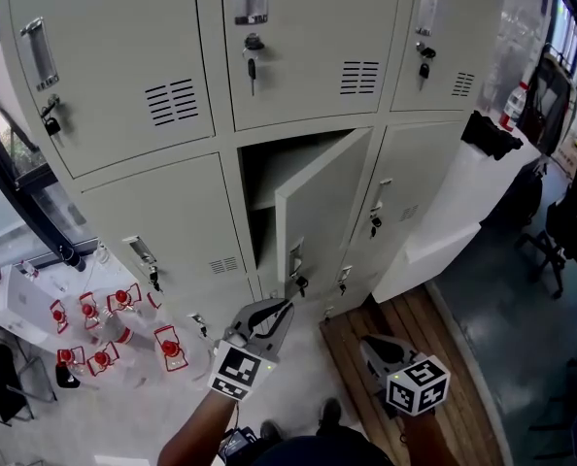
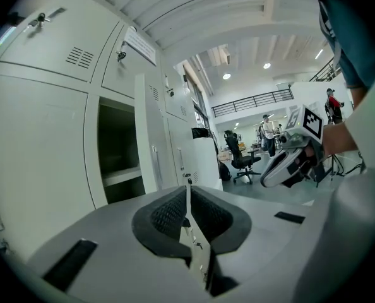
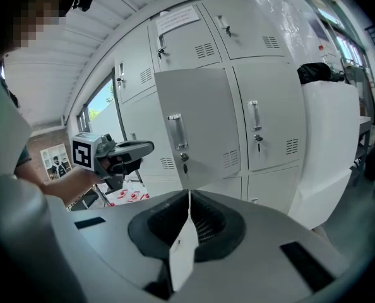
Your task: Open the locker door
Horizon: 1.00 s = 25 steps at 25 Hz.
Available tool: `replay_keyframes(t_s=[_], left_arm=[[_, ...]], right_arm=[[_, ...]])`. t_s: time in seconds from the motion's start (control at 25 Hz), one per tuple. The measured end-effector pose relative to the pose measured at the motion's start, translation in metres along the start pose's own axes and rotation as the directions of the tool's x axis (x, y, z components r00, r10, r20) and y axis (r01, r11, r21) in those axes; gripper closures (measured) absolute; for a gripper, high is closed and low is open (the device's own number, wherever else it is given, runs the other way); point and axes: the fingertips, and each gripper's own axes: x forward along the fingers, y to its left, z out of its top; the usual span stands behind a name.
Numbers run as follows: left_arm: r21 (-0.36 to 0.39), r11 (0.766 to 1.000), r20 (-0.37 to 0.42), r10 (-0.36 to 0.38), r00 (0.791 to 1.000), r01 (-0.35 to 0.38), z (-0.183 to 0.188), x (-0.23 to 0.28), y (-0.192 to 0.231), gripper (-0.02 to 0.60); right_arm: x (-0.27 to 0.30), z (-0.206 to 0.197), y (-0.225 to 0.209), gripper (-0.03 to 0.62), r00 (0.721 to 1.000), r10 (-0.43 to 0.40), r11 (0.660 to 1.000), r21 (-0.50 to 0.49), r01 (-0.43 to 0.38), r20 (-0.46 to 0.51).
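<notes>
The grey locker bank fills the head view. One lower middle locker door [image 1: 318,212] stands swung out, showing a dark compartment [image 1: 262,178] with a shelf. A key hangs from the door's lock [image 1: 298,282]. My left gripper [image 1: 287,306] is just below the door's bottom corner, apart from it. In the left gripper view its jaws [image 2: 187,191] meet with nothing between them, and the door [image 2: 151,137] is edge-on ahead. My right gripper [image 1: 366,343] hangs lower right, shut and empty [image 3: 189,197], facing the door's front [image 3: 200,125].
The neighbouring lockers are closed, with keys in their locks [image 1: 253,66]. Red-and-white items [image 1: 104,328] lie on the floor at left. A white counter [image 1: 463,212] with a black bag [image 1: 491,134] stands right of the lockers. An office chair [image 1: 560,231] is beyond it.
</notes>
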Motion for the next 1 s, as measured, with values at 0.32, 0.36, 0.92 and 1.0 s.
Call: replay_keyframes(t_s=[0.32,0.36,0.92,1.0], left_arm=[[0.037,0.999,0.042,0.026,0.999,-0.028,0.034,-0.045,-0.007,0.549],[0.046,0.999,0.046,0.028,0.999,-0.03,0.037,-0.05,-0.009,0.549],[0.075,0.997,0.062,0.023,0.998,-0.028,0.052,-0.088,-0.031,0.549],[0.08,0.996,0.066,0.019,0.998,-0.024,0.054,-0.09,-0.034,0.551]], right_arm=[[-0.034,0.02,0.019,0.557,0.994,-0.016,0.999,-0.043,0.021,0.113],[-0.039,0.024,0.021,0.557,0.991,-0.022,0.998,-0.06,0.03,0.131],[-0.083,0.035,0.043,0.559,0.976,-0.045,0.993,-0.094,0.066,0.213],[-0.088,0.033,0.044,0.559,0.976,-0.049,0.993,-0.094,0.071,0.214]])
